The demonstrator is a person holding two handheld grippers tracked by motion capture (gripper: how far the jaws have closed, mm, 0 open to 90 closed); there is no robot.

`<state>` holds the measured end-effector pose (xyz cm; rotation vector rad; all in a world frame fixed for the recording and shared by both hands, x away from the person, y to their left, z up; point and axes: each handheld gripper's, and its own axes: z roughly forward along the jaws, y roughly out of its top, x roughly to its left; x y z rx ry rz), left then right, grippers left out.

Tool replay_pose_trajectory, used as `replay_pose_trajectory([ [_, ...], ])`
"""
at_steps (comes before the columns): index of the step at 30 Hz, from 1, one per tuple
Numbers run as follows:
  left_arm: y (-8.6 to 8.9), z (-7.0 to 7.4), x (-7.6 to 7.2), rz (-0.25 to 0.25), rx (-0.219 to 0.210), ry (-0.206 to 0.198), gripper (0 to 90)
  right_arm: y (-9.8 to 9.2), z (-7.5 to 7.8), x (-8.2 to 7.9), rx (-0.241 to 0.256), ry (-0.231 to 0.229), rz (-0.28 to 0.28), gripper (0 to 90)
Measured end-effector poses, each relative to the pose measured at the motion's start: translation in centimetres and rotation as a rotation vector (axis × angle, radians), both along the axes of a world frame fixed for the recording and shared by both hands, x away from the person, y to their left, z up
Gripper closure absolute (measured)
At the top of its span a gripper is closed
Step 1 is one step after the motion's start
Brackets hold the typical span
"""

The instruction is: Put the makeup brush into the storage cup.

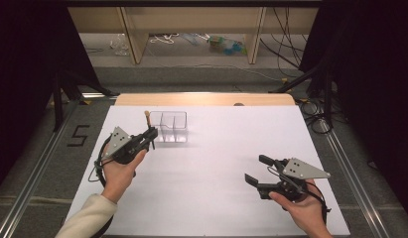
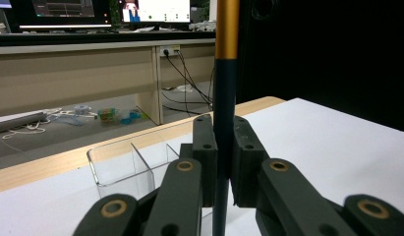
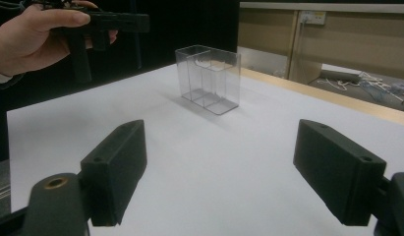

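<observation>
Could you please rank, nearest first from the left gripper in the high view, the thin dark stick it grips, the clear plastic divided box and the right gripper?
1. The thin dark stick with a gold upper part, clamped upright in the left gripper.
2. The clear plastic divided box, just to its right.
3. The right gripper, open, far across the white table.

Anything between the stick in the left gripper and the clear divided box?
Nothing visible. The left gripper is shut on the dark stick, held upright just beside the clear box. Bare white table lies between them. The right gripper is open, well off to the other side.
</observation>
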<state>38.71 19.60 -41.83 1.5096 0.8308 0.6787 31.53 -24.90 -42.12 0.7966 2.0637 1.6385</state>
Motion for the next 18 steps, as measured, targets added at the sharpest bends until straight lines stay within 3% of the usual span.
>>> replay_pose_trajectory([
  [3,0.0,0.1,0.3,0.009,-0.006,-0.004,83.2,0.1,-0.1,0.1,0.015,-0.007,0.007,21.3],
  [10,-0.1,0.3,1.0,0.026,-0.011,-0.006,83.2,0.0,0.0,0.0,-0.003,0.003,0.0,21.3],
  [12,-0.1,0.3,1.2,0.03,-0.009,-0.007,83.2,0.1,0.0,-0.1,0.009,0.029,0.007,21.3],
  [18,-0.3,0.4,1.5,0.031,-0.012,-0.011,83.2,0.1,0.0,-0.1,0.01,0.031,0.009,21.3],
])
